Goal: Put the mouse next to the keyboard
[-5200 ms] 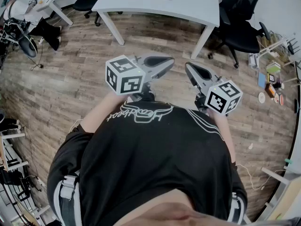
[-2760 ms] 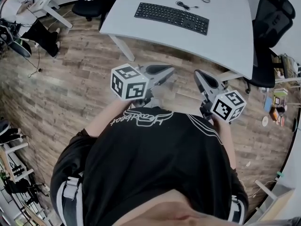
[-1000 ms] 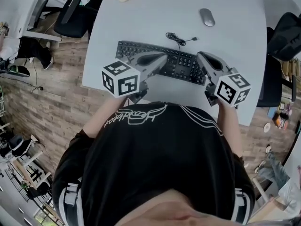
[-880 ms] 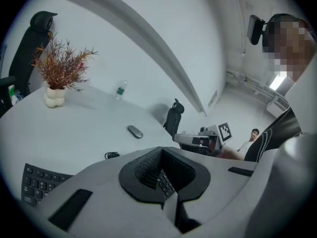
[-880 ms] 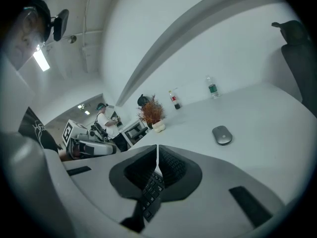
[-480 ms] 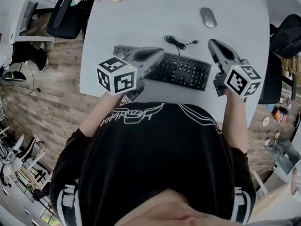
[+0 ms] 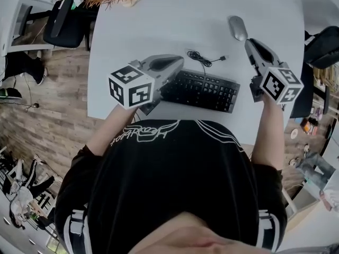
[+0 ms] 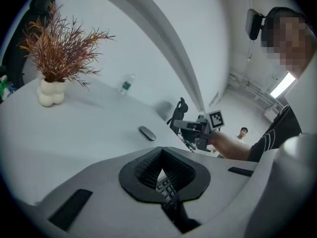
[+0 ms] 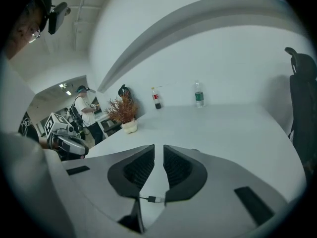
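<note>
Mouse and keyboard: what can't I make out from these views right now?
Mouse: in the right gripper view, nearly all behind the right claw.
Keyboard: left end under the left claw in the head view; only a few keys show in the left gripper view.
Cable: too thin in the head view to tell whether it joins the keyboard.

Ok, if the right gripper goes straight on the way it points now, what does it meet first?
Most likely the mouse, just ahead of the shut right gripper on the white table. The gripper tilts down, so it might touch the table slightly short of it; depth is unclear.
</note>
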Motion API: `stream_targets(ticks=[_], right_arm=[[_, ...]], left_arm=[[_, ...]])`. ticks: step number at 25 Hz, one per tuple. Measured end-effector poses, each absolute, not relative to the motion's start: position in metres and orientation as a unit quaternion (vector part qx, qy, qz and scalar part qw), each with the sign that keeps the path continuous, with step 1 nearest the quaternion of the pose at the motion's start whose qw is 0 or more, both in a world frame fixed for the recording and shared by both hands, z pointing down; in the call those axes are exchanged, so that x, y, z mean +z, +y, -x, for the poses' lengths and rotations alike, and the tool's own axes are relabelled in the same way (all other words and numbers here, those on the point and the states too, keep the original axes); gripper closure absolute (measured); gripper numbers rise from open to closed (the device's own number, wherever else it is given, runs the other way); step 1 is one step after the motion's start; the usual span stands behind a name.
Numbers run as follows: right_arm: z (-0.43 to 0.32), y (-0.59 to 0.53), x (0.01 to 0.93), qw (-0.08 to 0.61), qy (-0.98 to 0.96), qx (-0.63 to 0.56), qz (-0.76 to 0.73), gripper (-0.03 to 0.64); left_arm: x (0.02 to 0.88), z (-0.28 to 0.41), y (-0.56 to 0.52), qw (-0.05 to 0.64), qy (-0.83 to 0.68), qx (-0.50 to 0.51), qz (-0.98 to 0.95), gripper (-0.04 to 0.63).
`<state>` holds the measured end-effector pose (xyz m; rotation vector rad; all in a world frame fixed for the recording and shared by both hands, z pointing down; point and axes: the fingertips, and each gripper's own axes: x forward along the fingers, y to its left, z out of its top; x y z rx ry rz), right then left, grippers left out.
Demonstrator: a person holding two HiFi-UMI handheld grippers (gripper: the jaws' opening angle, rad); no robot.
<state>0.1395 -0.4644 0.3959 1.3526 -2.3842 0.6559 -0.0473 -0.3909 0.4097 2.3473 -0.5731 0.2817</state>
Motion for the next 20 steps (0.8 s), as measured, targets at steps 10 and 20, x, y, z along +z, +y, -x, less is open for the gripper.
stream_targets(ticks=[10,20], right_arm=[[-0.145,-0.518,0.428,0.221,-0.824,0.205,-0.479,0.457],[-0.158,-0.55,0.505,0.306,-0.785,0.225,-0.49,0.371]], left_arm=[[0.428,0.058,-0.41,0.361,-0.214,0.11,-0.901,0.588],[0.444,0.073,-0.425,0.374,-0.228,0.111,-0.892,0.588]])
